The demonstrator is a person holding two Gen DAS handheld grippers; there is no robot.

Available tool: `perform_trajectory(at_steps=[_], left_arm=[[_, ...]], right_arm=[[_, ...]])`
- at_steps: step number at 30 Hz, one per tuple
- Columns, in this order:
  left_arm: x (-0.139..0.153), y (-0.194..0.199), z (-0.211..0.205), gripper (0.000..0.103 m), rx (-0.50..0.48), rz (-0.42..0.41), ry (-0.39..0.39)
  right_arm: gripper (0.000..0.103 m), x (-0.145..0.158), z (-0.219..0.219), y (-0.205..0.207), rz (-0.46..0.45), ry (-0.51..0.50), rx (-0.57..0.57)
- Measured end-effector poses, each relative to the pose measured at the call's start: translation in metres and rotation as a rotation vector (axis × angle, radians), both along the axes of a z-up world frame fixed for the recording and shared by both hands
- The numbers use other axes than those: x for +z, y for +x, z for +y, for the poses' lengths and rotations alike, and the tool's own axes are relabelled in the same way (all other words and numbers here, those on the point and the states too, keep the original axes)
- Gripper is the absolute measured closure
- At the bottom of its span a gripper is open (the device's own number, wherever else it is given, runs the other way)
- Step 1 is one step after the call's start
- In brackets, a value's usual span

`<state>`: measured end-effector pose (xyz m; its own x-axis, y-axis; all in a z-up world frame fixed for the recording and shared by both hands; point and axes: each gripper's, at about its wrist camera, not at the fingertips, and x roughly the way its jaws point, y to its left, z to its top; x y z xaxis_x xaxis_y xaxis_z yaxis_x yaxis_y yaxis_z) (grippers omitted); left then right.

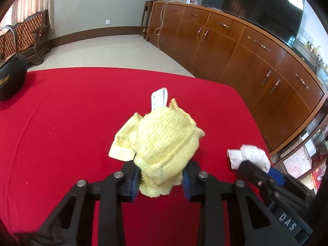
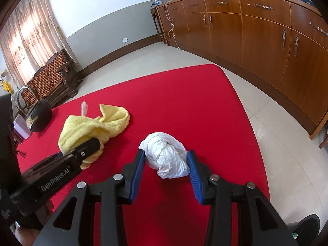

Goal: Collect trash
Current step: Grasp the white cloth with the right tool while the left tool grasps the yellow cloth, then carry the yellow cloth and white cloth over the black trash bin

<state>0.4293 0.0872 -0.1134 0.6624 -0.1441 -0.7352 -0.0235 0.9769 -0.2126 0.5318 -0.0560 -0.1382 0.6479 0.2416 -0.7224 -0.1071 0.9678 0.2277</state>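
A crumpled yellow knitted cloth (image 1: 164, 135) lies mid-table on the red tablecloth (image 1: 71, 112). My left gripper (image 1: 162, 176) is shut on its near end, blue pads pressing both sides. A white paper strip (image 1: 158, 98) pokes out behind the cloth. A white crumpled paper wad (image 2: 162, 149) sits near the table's right edge, and my right gripper (image 2: 167, 161) is shut on it, one pad on each side. The right wrist view shows the yellow cloth (image 2: 92, 123) with the left gripper (image 2: 90, 146) on it. The left wrist view shows the wad (image 1: 252, 153) at the right.
A black iron kettle (image 1: 10, 75) stands at the table's far left, with a small white box (image 2: 20, 126) beside it. A long wooden cabinet (image 1: 246, 51) runs along the right wall past the table edge. A wooden bench (image 2: 55, 75) stands under the curtains.
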Motion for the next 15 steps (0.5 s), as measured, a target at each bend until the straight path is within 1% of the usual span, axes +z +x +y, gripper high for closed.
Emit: perform_trajectory(at_steps=[6, 8, 14, 15], left_arm=[[0.014, -0.043, 0.001, 0.071, -0.009, -0.016, -0.017], [0.021, -0.065, 0.002, 0.071, -0.005, -0.026, -0.029], [0.035, -0.122, -0.011, 0.071, -0.033, -0.041, -0.016], [0.036, -0.124, -0.015, 0.071, -0.038, -0.041, -0.015]], right_arm=[[0.059, 0.017, -0.003, -0.024, -0.022, 0.015, 0.018], [0.059, 0.024, -0.008, -0.041, -0.023, 0.024, 0.017], [0.059, 0.037, -0.016, -0.09, -0.026, 0.022, 0.03], [0.059, 0.038, -0.018, -0.101, -0.024, 0.022, 0.031]])
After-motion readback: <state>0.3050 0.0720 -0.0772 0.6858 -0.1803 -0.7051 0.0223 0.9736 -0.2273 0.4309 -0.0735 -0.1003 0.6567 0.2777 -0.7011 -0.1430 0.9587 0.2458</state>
